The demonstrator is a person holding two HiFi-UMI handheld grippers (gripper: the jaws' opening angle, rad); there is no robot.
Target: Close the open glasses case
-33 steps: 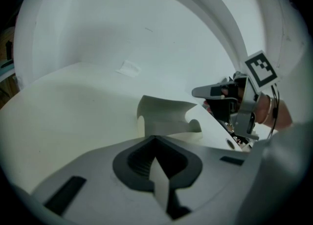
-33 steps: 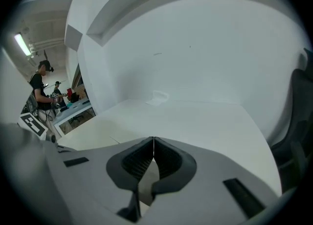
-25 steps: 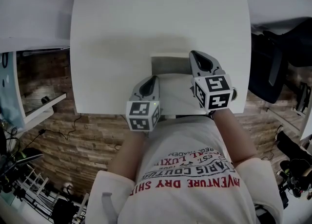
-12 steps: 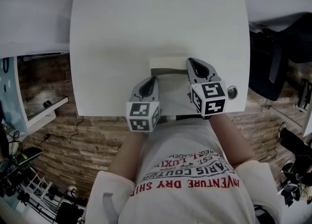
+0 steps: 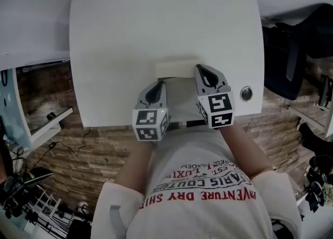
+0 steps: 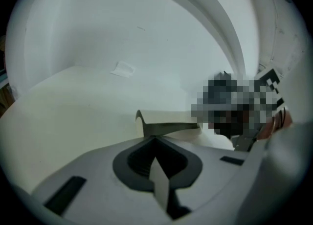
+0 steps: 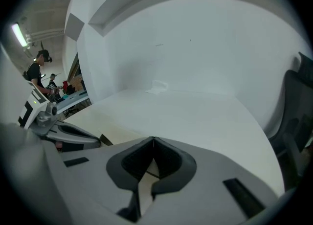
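1. We see glasses case (image 5: 174, 69) lying on table (image 5: 156, 25), nr its front edge.
2. L gripper (image 5: 159, 85): fingers together, nothing btwn, tips just short of case.
3. R gripper (image 5: 200, 69): fingers together, tips by case's rt end.

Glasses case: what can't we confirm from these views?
- Glasses case contents: in the head view, the left gripper and right gripper cover its near part.
- Lid gap along its length: the left gripper view shows only one end; a mosaic patch covers the rest.
- Right gripper view: its own body hides the case almost entirely.
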